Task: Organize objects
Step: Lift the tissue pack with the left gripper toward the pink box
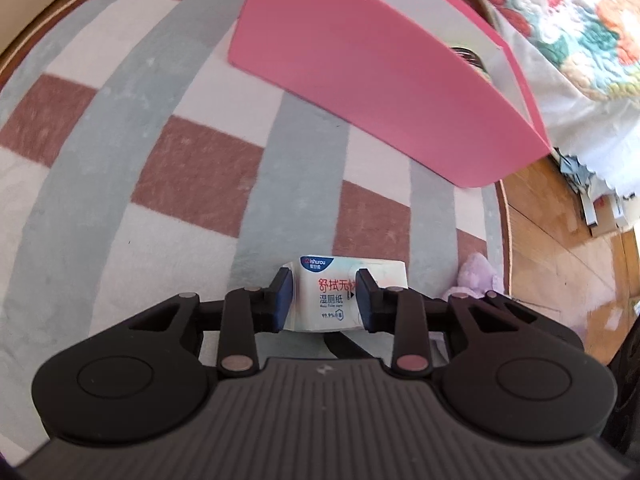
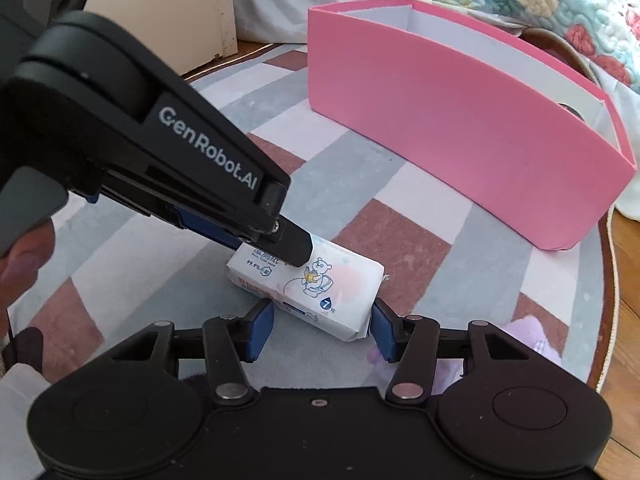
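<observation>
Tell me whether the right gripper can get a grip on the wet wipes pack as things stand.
Probably yes. The right gripper already straddles one end of the wet wipes pack, one pad touching, the other just clear. The left gripper is clamped on the other end, so it shouldn't block.

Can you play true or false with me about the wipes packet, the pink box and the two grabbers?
1. The left gripper is shut on the wipes packet. True.
2. The wipes packet is inside the pink box. False: it lies on the checked rug, in front of the box.
3. The pink box is open at the top. True.
4. The right gripper is nowhere near the packet. False: its jaws stand at either side of one end.
5. The rug is plain green. False: it has grey, white and reddish-brown checks.
</observation>
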{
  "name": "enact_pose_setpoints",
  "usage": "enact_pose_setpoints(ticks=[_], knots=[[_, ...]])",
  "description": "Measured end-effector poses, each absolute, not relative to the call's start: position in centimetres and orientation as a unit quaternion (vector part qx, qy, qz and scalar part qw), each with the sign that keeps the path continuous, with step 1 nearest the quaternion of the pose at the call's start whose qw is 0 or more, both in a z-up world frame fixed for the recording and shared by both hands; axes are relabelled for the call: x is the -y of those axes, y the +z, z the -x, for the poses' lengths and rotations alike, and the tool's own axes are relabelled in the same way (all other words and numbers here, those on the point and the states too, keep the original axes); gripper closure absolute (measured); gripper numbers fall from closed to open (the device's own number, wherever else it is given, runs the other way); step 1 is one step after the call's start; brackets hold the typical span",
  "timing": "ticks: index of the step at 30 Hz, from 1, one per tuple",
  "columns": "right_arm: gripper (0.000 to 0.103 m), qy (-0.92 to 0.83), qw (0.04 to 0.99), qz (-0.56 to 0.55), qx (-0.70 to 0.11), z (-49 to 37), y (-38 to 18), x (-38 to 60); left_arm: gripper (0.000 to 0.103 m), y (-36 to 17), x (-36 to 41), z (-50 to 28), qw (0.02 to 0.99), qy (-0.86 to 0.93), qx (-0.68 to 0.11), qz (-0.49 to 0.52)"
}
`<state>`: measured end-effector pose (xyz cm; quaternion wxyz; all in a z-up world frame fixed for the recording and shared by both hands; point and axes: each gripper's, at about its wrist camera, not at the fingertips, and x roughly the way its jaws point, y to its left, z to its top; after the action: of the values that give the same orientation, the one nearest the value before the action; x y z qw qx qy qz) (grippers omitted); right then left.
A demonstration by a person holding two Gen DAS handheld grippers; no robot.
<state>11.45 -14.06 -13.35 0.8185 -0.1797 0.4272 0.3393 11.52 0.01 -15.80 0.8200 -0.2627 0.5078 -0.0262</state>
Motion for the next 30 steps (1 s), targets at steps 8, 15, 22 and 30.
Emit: enact_pose_setpoints(ticks=[8, 15, 22, 30], knots=[[0.03, 0.338, 0.825, 0.161, -0.423, -10.8, -12.0, 14.1, 0.071, -14.5, 0.2, -10.8, 0.822, -0.041, -0.513, 0.245], [0.025, 0.341, 0.834, 0.142, -0.411, -10.2, -10.2, 14.3, 0.071, -12.5, -0.6, -10.0, 0.828, -0.054, -0.499, 0.249], [0.022, 0.341, 0.841, 0.134, -0.399, -9.8, -8.1, 14.7, 0.071, -9.9, -1.4, -9.1, 0.837, -0.072, -0.483, 0.246], [0.021, 0.335, 0.852, 0.118, -0.384, -9.4, -5.9, 14.4, 0.071, -6.9, -1.1, -8.3, 0.856, -0.088, -0.457, 0.225]])
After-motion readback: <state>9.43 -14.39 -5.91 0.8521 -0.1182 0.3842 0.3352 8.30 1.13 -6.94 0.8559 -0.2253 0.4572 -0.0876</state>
